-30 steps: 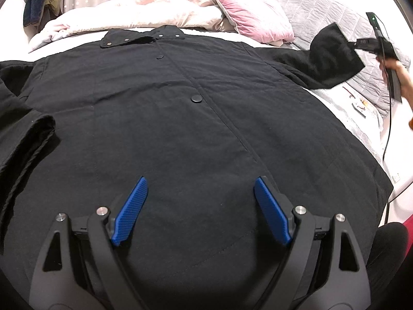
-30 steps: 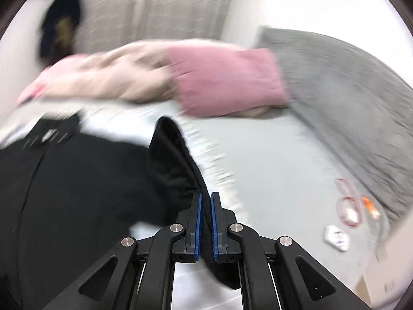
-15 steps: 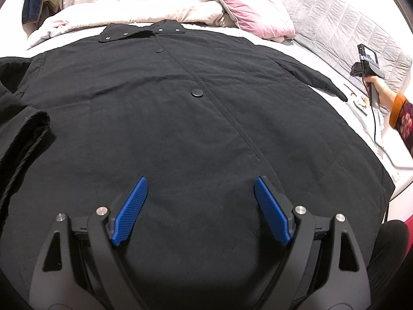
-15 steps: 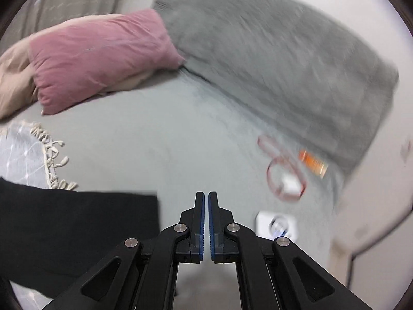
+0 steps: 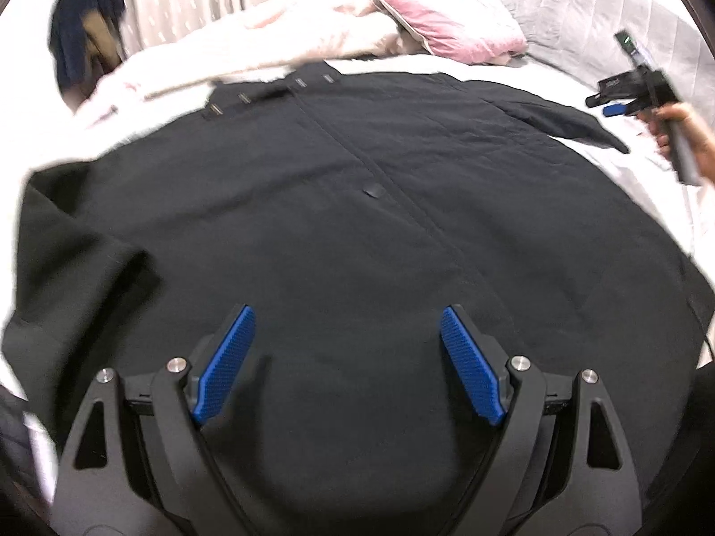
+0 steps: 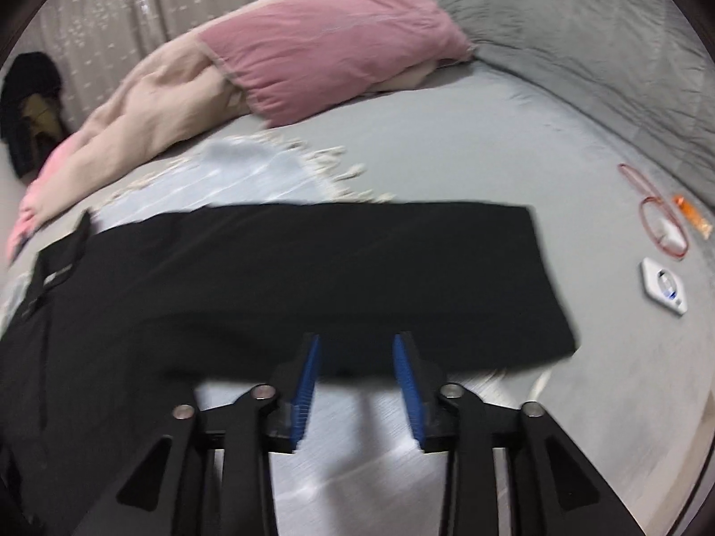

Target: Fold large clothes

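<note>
A large black coat (image 5: 357,223) lies front up and spread flat on the bed, collar at the far side. My left gripper (image 5: 344,326) is wide open and empty above the coat's lower front. The coat's right sleeve (image 6: 357,268) lies stretched flat across the grey sheet in the right wrist view. My right gripper (image 6: 355,348) is partly open and empty, hovering at the sleeve's near edge. It also shows in the left wrist view (image 5: 625,98), held off the far right of the coat beyond the sleeve's cuff.
A pink pillow (image 6: 330,44) and a beige duvet (image 6: 147,107) lie at the head of the bed. A grey quilted headboard (image 6: 581,35) curves along the right. A red cord (image 6: 657,219), an orange item (image 6: 692,214) and a white device (image 6: 663,286) lie right of the cuff.
My right gripper held the raised sleeve, laid it flat on the bed, then opened and let it go. The left view has shifted slightly; its gripper stays open.
</note>
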Available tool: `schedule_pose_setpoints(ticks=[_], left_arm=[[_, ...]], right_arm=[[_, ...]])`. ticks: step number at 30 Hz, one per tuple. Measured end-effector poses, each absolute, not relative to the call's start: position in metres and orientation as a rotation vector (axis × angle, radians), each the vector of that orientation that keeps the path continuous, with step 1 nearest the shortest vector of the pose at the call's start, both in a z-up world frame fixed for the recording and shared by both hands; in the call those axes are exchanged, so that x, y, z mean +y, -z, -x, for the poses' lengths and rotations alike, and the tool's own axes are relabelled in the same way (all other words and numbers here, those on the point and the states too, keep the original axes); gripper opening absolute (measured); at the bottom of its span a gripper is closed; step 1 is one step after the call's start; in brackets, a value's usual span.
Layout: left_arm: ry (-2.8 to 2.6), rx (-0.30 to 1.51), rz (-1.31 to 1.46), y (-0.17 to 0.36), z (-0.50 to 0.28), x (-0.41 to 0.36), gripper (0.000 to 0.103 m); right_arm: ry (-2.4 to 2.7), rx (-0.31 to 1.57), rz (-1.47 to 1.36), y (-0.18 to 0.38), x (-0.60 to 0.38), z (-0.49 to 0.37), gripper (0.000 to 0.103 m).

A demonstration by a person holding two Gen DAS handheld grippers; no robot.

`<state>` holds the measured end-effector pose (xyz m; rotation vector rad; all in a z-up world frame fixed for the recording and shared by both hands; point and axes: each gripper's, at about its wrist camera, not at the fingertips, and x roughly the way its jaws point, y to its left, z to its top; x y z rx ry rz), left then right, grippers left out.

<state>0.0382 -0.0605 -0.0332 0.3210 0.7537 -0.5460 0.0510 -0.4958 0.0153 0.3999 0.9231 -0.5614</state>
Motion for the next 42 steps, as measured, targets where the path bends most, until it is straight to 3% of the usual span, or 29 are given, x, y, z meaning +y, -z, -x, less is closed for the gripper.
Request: schedule_pose_setpoints(ticks=[7,14,16,17,18,21,26,31,33,35,37,38,39,42], left_arm=[[0.327,0.658,-0.420,0.009,-0.056,-0.026,0.086],[0.080,0.929,-0.429,0.054,-0.140,0.023,0.085],[0.091,0.966,-0.325,0.053,-0.159,0.045,0.053],[0.110,0.981,-0.290,0.047,-0.165,0.052,0.022],[0.131,0.992,-0.247,0.035,-0.171,0.058,0.013],[0.108,0.923,-0.200,-0.009,-0.181,0.075,0.010],[-0.066,0.732,-0.196,-0.107,-0.208,0.139,0.010],[-0.405,0.667,-0.194,-0.149,-0.264,0.242,0.011],[-0.619,0.692,-0.181,-0.150,-0.288,0.288,0.029],[-0.813,0.727,-0.147,-0.149,-0.296,0.323,0.031],[-0.766,0.720,-0.025,-0.152,-0.291,0.338,0.045],[-0.701,0.711,0.032,-0.152,-0.289,0.337,0.061],[-0.651,0.711,0.059,-0.149,-0.290,0.331,0.068],[-0.511,0.761,0.047,-0.133,-0.295,0.298,0.068]], right_arm=[[0.423,0.897,-0.487,-0.039,-0.412,-0.036,0.062],[0.320,0.871,-0.562,-0.024,-0.340,-0.034,0.068],[0.313,0.902,-0.529,-0.018,-0.327,-0.041,0.068],[0.307,0.896,-0.525,-0.016,-0.321,-0.042,0.068],[0.297,0.890,-0.531,-0.012,-0.318,-0.045,0.068],[0.301,0.916,-0.560,-0.002,-0.318,-0.057,0.068],[0.315,0.929,-0.593,0.006,-0.321,-0.069,0.068],[0.331,0.930,-0.606,0.009,-0.325,-0.068,0.068],[0.339,0.935,-0.610,0.012,-0.327,-0.068,0.068],[0.340,0.935,-0.614,0.012,-0.328,-0.065,0.068],[0.346,0.932,-0.611,0.011,-0.328,-0.064,0.068],[0.348,0.931,-0.607,0.010,-0.329,-0.062,0.068],[0.353,0.930,-0.599,0.010,-0.328,-0.063,0.068],[0.364,0.940,-0.575,0.012,-0.323,-0.070,0.068]])
